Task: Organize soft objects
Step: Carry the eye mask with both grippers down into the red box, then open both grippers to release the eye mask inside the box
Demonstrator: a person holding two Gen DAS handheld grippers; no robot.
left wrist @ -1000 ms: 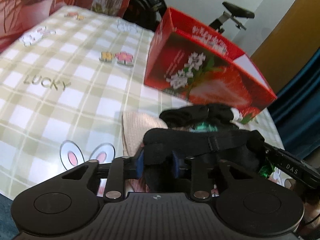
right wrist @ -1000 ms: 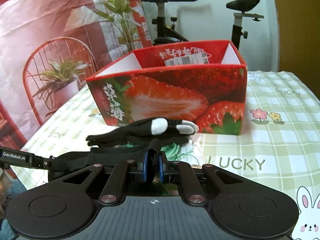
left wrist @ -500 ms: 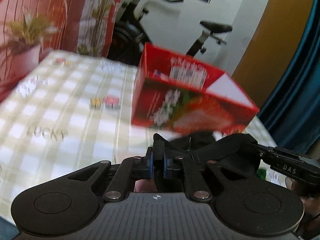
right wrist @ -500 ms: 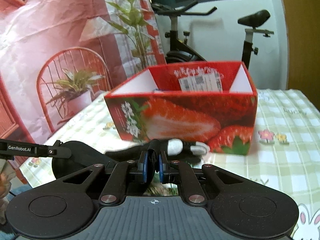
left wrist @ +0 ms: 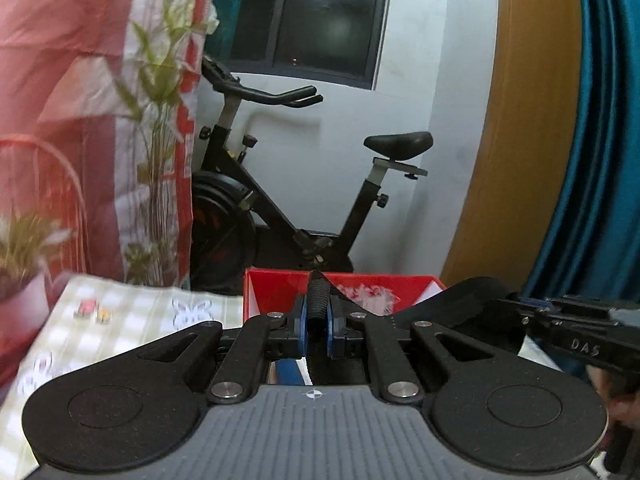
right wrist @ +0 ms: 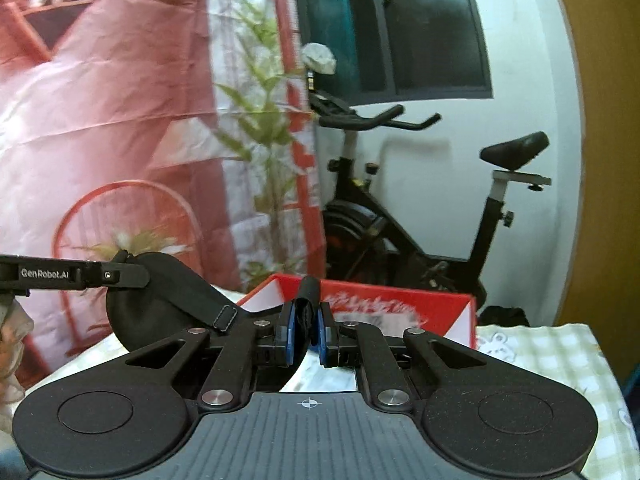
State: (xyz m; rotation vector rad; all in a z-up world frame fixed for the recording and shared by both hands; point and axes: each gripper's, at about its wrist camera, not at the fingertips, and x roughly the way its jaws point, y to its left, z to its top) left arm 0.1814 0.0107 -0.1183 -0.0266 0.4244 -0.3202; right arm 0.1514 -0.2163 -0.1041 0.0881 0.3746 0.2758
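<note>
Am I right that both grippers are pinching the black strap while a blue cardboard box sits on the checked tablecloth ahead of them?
Not quite: the box is red, not blue, as the right wrist view shows. The rest holds: the left gripper and the right gripper each pinch the black strap, with the checked tablecloth under the box.

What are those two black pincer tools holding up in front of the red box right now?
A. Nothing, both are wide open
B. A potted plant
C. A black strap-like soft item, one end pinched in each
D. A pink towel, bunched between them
C: the left gripper and the right gripper each have their blue pads closed on part of the black strap item, stretched between them before the red box.
</note>
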